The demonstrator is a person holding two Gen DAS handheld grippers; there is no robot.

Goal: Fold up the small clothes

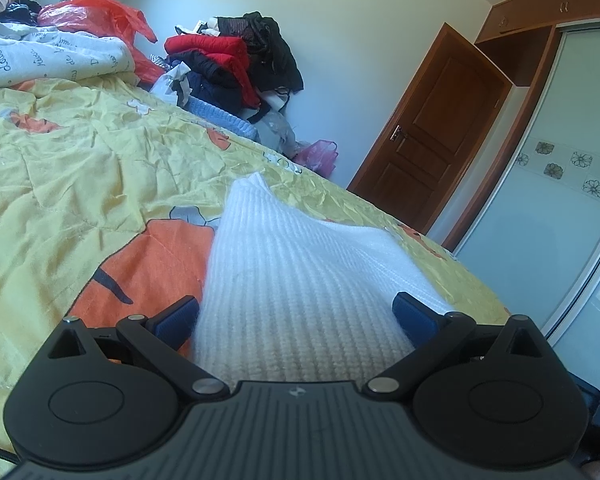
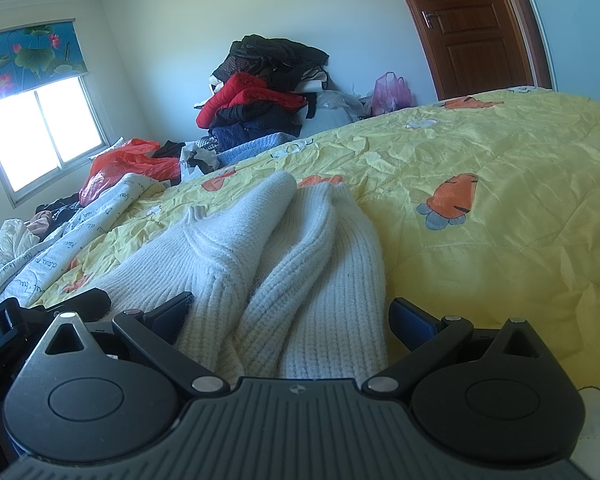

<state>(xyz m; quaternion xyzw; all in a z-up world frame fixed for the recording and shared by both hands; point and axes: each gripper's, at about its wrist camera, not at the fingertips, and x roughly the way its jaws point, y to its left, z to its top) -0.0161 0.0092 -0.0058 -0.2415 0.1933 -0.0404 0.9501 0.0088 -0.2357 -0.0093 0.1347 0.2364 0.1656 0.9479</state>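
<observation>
That white ribbed knit sweater (image 1: 300, 272) looks soft, floppy and light, so with your left gripper (image 1: 296, 316) and right gripper (image 2: 290, 314) both wide open around it, holding nothing, pinch the thick hem at 6 o'clock.

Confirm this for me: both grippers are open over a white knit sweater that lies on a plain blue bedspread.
Not quite. The bedspread is yellow with orange carrot prints, not plain blue; both wrist views show it. The rest holds: the left gripper and right gripper are open, with the white knit sweater between their fingers.
</observation>
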